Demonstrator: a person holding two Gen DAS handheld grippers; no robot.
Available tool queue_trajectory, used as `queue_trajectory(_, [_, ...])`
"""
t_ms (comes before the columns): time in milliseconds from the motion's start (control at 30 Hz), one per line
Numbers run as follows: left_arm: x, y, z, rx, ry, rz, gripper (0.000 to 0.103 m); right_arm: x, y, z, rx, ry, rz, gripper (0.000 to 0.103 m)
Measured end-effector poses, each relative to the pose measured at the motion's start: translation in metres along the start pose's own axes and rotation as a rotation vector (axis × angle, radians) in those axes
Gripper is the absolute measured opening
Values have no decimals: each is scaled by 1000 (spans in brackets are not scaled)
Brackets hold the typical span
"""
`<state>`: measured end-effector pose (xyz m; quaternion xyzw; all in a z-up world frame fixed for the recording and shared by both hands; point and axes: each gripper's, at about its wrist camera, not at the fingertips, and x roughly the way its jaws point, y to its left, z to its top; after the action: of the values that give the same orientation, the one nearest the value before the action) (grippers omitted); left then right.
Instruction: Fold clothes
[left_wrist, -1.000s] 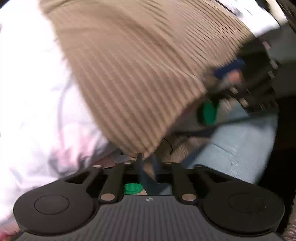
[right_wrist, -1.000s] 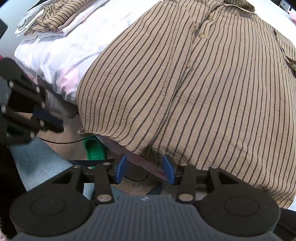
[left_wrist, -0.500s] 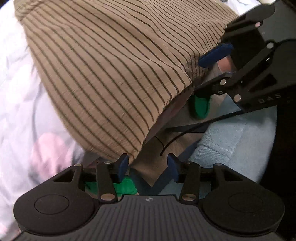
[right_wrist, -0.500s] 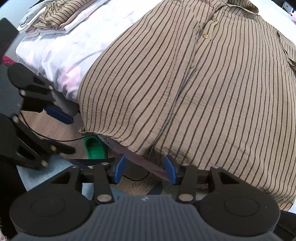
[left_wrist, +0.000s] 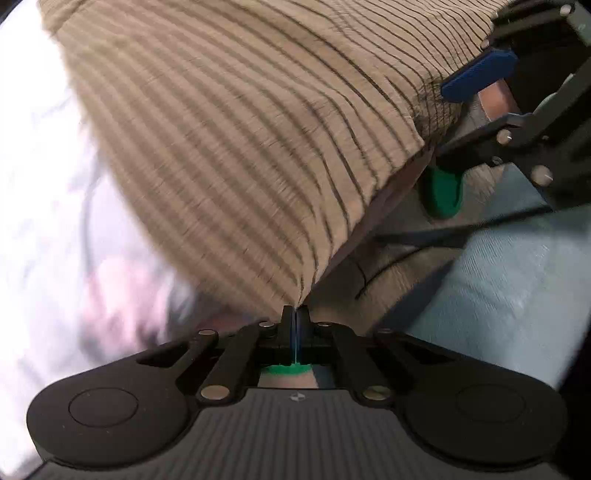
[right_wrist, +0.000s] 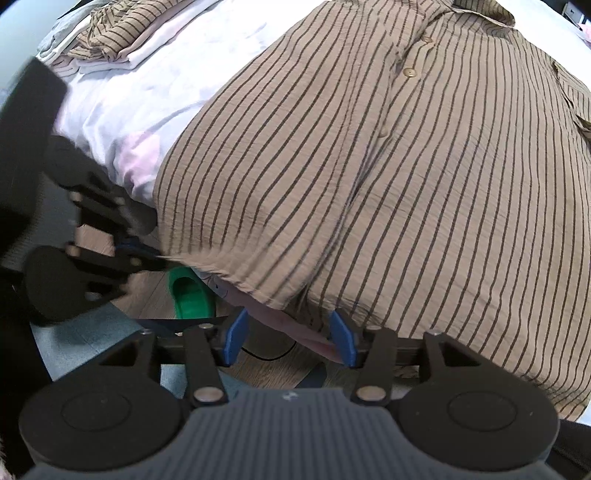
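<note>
The left gripper (left_wrist: 295, 314) has its jaws pressed together on the lower corner of the striped shirt (right_wrist: 388, 184), pinching the hem where the cloth comes to a point right at the fingertips; motion blur softens that view. Ahead of it the shirt spreads flat, buttoned front up, over the white bedsheet (right_wrist: 147, 85), its hem hanging past the bed edge. A folded stack of clothes (right_wrist: 103, 48) sits far beyond the left gripper, well apart from the shirt. Below the hem, between the two grippers, a green slipper (right_wrist: 190, 291) lies on the wooden floor. The right gripper (right_wrist: 290, 338) has its jaws spread and opening; the hem hangs just ahead of the blue pads (right_wrist: 341, 338), not pressed by them.
</note>
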<state>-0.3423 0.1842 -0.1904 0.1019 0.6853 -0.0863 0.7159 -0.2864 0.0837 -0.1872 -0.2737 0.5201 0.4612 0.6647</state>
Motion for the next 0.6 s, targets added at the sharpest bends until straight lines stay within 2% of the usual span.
queue_trajectory(67, [-12,13,-10,-87,38,-46,0,0,0,-1,1,1,0,54])
queue_trajectory(133, [-17,27,-23,-179,71,-125,0,0,1,0,-8,1,0,54])
queue_trajectory(167, [-15,28,-28,-188,91,-141,0,0,2,0,-13,0,1,54])
queue_trajectory(267, [-5,14,-28,-106,128,-106,0,1,6,2,-34,-3,1,54])
queue_trajectory(367, [4,5,-22,-58,147,-108,0,-2,7,2,-41,-6,-2,54])
queue_trajectory(600, [2,29,-23,-152,191,-172,1,-21,-4,3,6,-39,-34,54])
